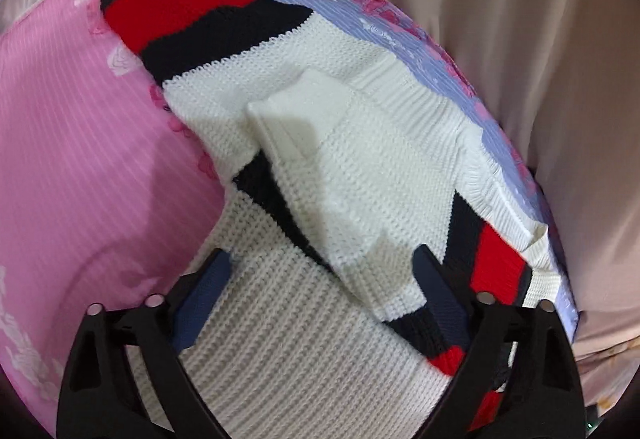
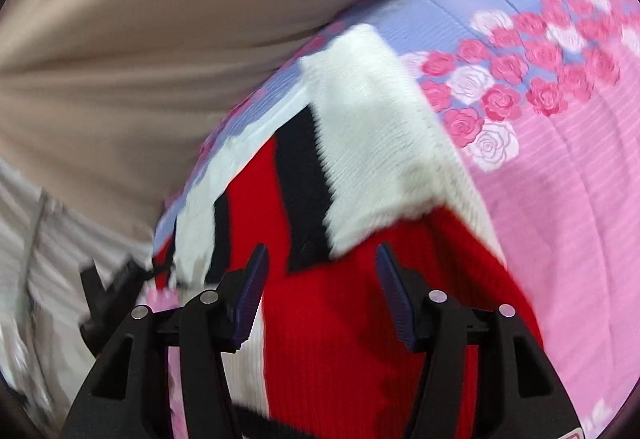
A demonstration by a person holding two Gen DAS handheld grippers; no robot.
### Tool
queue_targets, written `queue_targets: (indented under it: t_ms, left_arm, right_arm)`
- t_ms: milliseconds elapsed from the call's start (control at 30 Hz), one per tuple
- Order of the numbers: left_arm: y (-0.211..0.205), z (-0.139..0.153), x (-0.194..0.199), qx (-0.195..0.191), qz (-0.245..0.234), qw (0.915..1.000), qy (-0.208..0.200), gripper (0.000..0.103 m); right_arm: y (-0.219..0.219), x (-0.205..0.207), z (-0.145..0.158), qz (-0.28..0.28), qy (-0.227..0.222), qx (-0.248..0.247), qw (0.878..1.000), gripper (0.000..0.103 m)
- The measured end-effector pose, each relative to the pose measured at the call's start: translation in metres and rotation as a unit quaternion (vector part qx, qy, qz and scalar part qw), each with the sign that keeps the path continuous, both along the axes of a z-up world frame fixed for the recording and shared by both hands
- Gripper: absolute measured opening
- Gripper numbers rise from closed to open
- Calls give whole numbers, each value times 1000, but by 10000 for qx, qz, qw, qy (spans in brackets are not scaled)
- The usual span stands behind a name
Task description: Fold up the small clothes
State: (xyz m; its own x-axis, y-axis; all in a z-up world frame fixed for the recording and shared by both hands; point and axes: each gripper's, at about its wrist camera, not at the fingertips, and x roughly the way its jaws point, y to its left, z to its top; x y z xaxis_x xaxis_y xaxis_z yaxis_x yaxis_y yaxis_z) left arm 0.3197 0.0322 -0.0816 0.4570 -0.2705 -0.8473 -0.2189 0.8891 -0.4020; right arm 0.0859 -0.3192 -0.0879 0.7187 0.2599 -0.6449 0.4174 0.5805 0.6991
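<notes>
A small knitted sweater (image 1: pixel 360 167), white with black and red stripes, lies partly folded on a pink and lilac floral bedsheet (image 1: pixel 80 143). One sleeve with a white cuff (image 1: pixel 304 111) is folded across its body. My left gripper (image 1: pixel 320 267) is open just above the sweater's white lower part, holding nothing. In the blurred right wrist view, my right gripper (image 2: pixel 320 259) is open over the sweater's red band (image 2: pixel 340 319), with a white sleeve (image 2: pixel 372 127) lying ahead of it. The left gripper (image 2: pixel 108 291) shows as a dark shape at the left edge there.
Beige fabric (image 1: pixel 520 39), like a curtain or cover, hangs beyond the bed's edge, and it also fills the upper left of the right wrist view (image 2: pixel 120 39). The sheet's rose print (image 2: pixel 512 87) runs along the pink and lilac border.
</notes>
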Motion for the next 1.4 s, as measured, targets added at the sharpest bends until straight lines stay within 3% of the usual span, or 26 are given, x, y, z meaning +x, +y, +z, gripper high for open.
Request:
queue_targets:
  t_ms: [67, 100, 133, 200, 300, 367, 400, 433, 467, 500, 567, 600, 633, 700, 733, 800, 867, 900, 933, 1000, 1100, 1167, 1233, 1267, 1300, 1400]
  left_arm:
    - [-8, 6, 3, -78, -208, 9996, -181, 48]
    - [-10, 7, 7, -159, -286, 9992, -226, 41]
    - [-12, 9, 9, -176, -291, 9991, -266, 29]
    - [-19, 13, 14, -60, -361, 9985, -404, 19]
    - [-35, 1, 24, 287, -567, 9973, -363, 17]
    - [-42, -3, 22, 461, -637, 9958, -467, 18]
    - [-43, 0, 24, 438, -657, 9958, -472, 18]
    - [-38, 6, 20, 192, -616, 9968, -471, 22]
    - [-31, 11, 15, -34, -576, 9971, -495, 35]
    - [-24, 15, 11, -175, -500, 9970, -565, 42]
    - [-12, 21, 6, -59, -253, 9973, -682, 62]
    - [-10, 19, 8, -13, -211, 9975, -673, 66]
    - [-9, 14, 13, 65, -184, 9982, -565, 73]
    - [-5, -2, 24, 74, -84, 9996, -263, 72]
    - [-1, -11, 26, -25, -3, 9998, -178, 71]
    - [-3, -8, 26, 92, 32, 9993, -360, 57]
    - [-10, -7, 32, -5, -203, 9989, -422, 22]
    - [-13, -5, 34, -50, -245, 9985, -482, 9]
    - [-14, 1, 36, -61, -249, 9978, -610, 9]
    - [-19, 13, 40, -52, -289, 9956, -888, 9]
    - [-29, 20, 45, -53, -502, 9933, -1041, 9]
    - [-42, 6, 49, 124, -667, 9943, -825, 10]
    - [-49, -14, 49, 219, -670, 9964, -479, 10]
    - [-47, -13, 44, 218, -592, 9960, -632, 12]
    - [-47, -13, 40, 244, -583, 9958, -656, 12]
    - [-41, -15, 35, 15, -501, 9968, -622, 13]
  right_arm:
    - [-6, 11, -6, -176, -25, 204, 9996, 54]
    - [-10, 16, -7, -224, -105, 255, 9994, 41]
    - [-11, 21, -4, -228, -162, 243, 9993, 9]
    - [-20, 23, 4, -369, -356, 148, 9986, 5]
    - [-52, -5, 21, -1187, -756, -127, 9900, 0]
    - [-72, -18, 11, -1568, -430, -338, 9861, 1]
    - [-77, -16, -1, -1451, -80, -410, 9885, 1]
    - [-79, -11, -14, -1220, 324, -368, 9913, 1]
    - [-78, -13, -16, -1137, 417, -342, 9921, 1]
    - [-75, -16, -8, -1092, 236, -392, 9930, 7]
    - [-69, -13, 14, -979, 19, -680, 9929, 15]
    - [-65, -4, 24, -781, -34, -807, 9937, 26]
    - [-61, 7, 32, -576, -27, -949, 9938, 49]
    - [-55, 34, 46, -224, 71, -1385, 9901, 71]
    - [-50, 47, 49, -50, 141, -1642, 9863, 71]
    - [-41, 77, 46, 332, 423, -2248, 9729, 71]
    - [-33, 107, 33, 632, 719, -2623, 9602, 71]
    - [-32, 116, 25, 747, 828, -2639, 9581, 62]
    - [-30, 126, 16, 903, 890, -2603, 9572, 28]
    - [-35, 124, 19, 938, 829, -2663, 9557, 8]
    - [-72, 95, 34, 305, 195, -2080, 9774, 5]
    - [-100, 83, 32, -201, 175, -1898, 9815, 4]
    - [-116, 87, 5, -40, 708, -1715, 9826, 5]
    - [-117, 85, -3, 55, 845, -1625, 9831, 7]
    - [-116, 76, 4, -15, 732, -1673, 9832, 14]
    - [-104, 42, 35, -151, 286, -1575, 9870, 17]
